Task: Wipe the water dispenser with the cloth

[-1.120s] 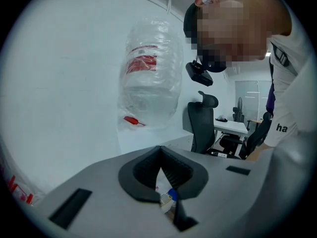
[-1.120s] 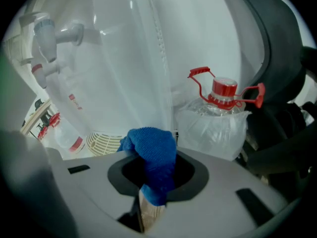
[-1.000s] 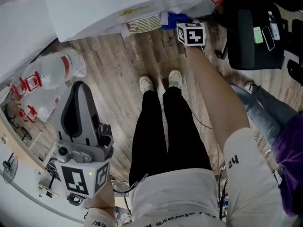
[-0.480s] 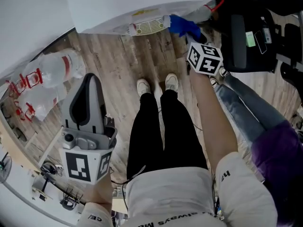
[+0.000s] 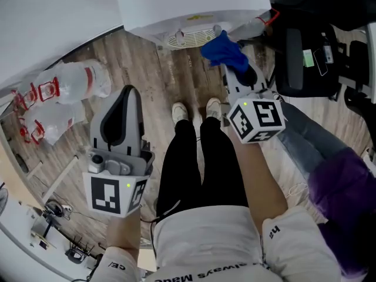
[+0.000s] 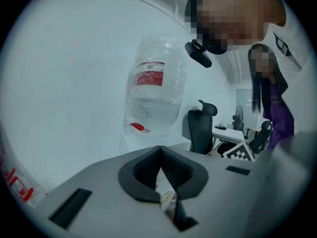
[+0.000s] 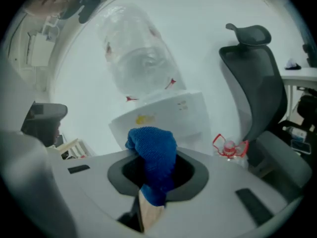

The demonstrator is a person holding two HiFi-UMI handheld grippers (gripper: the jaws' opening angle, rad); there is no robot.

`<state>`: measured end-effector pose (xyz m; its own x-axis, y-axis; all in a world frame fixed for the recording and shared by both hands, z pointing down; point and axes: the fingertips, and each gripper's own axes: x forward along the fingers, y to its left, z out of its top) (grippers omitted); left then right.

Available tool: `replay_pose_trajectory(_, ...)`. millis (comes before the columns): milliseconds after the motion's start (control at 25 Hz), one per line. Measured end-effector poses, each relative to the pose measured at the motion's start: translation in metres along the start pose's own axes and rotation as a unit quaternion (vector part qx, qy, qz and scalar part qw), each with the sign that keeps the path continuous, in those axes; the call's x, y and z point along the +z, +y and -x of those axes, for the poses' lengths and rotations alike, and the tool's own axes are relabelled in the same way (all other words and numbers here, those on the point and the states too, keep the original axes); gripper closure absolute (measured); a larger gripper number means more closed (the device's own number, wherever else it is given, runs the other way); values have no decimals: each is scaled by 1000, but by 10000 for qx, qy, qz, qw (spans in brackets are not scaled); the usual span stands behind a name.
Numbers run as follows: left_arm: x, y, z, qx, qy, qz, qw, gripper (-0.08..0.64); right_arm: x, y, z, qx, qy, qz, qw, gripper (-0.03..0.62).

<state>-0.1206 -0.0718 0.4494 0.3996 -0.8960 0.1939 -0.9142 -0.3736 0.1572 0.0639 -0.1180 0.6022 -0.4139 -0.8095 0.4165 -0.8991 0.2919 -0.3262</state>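
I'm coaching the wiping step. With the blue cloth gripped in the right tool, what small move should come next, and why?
Probably ease the right tool forward until the blue cloth meets the front of the water dispenser. It is shut on the cloth, and in the right gripper view the dispenser stands ahead, apparently untouched.

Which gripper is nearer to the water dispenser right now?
Right. The right gripper, shut on the blue cloth, sits just in front of the water dispenser base; the left gripper hangs farther back, off to the left, empty.
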Motion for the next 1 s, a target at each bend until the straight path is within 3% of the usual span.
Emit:
replay_pose_trajectory(200, 1, 9, 13, 78, -15, 8, 10000, 541, 4, 84, -18, 745, -74, -179, 9970, 511)
replay_pose_trajectory(440, 1, 26, 29, 239, -11, -9, 9997, 541, 0, 147, -59, 1209, -16, -134, 9926, 511)
replay_pose_trajectory(880, -1, 49, 39, 412, 16, 15, 9991, 541, -6, 162, -115, 1126, 104, 215, 9934, 512)
replay_pose_trajectory(1000, -2, 53, 39, 422, 34, 24, 9991, 541, -18, 159, -122, 1053, 219, 85, 9942, 514)
